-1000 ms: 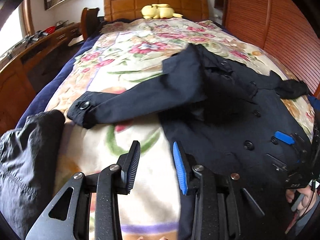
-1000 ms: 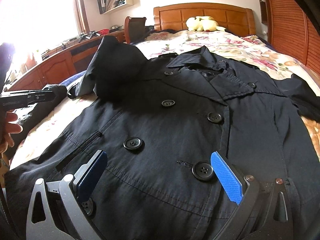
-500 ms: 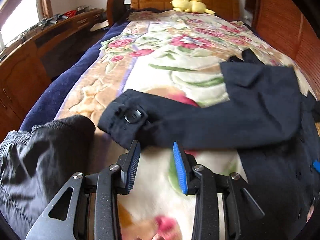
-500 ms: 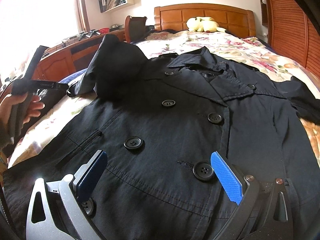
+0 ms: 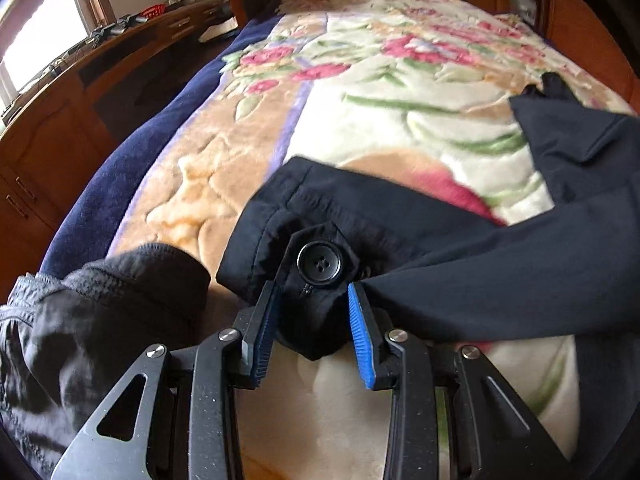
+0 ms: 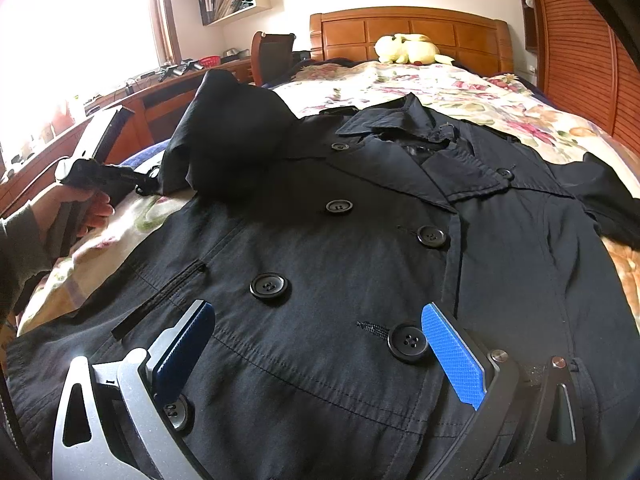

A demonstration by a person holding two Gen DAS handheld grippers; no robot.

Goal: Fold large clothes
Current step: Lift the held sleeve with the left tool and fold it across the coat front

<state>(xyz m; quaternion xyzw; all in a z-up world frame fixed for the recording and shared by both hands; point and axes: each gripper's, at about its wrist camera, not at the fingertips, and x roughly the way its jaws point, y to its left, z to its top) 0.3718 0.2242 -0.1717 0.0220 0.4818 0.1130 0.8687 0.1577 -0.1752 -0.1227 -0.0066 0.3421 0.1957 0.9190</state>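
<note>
In the left wrist view, the left gripper (image 5: 313, 312) at lower centre straddles the buttoned cuff (image 5: 316, 268) of the black double-breasted cotton coat (image 5: 460, 264); its blue pads seem to touch the cloth, though a firm grip is unclear. In the right wrist view, the coat lies spread across the floral bed blanket (image 6: 460, 84), filling the frame's middle, and the right gripper (image 6: 316, 346) at the bottom rests wide open on its front, gripping nothing.

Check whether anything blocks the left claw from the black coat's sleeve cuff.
Nothing visible does. The black buttoned sleeve cuff already lies between the left claw's blue pads, not yet pinched. The dark grey garment lies off to the side on the floral blanket.

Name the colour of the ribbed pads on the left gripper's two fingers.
Blue, on black fingers; clearest in the left wrist view.
</note>
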